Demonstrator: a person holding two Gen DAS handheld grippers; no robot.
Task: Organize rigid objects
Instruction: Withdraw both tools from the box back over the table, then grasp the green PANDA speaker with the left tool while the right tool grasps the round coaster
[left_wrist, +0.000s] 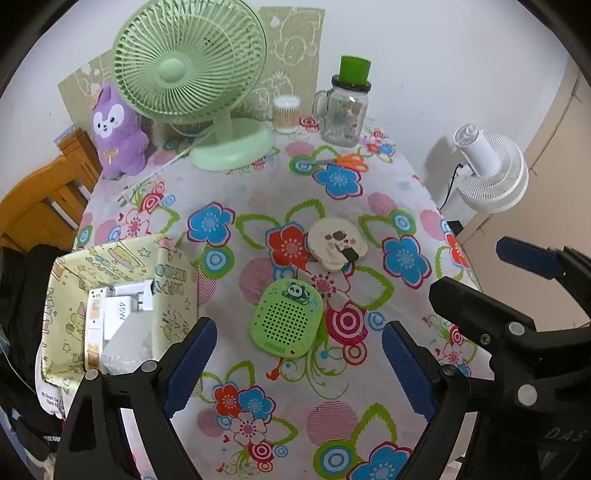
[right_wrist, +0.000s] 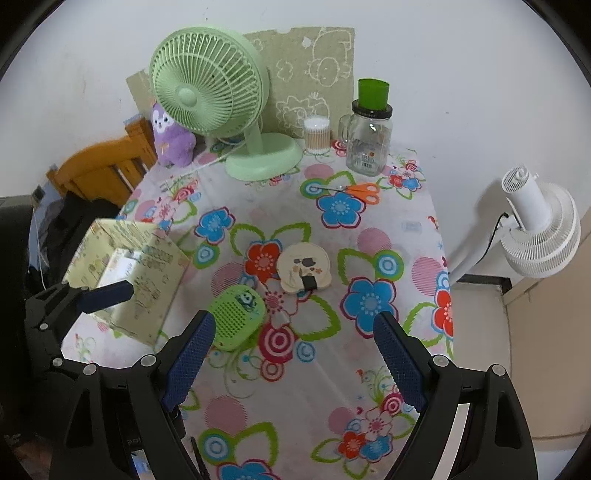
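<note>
The flat green rounded-rectangle plastic speaker (left_wrist: 286, 319) lies mid-table on the floral cloth (left_wrist: 258, 406), long axis near-to-far, panda end far. Left gripper (left_wrist: 299, 365) and right gripper (right_wrist: 295, 363) hover, fingers apart, empty.

From your left gripper's (left_wrist: 299, 363) view, the yellow box (left_wrist: 173, 280) ahead-left hides most of its contents; only "45W" on a white carton (left_wrist: 122, 314) reads. Your right gripper's (right_wrist: 293, 363) left finger (right_wrist: 190, 354) covers the green speaker's (right_wrist: 238, 317) near corner. The jar's (right_wrist: 369, 147) label is too small to read.
</note>
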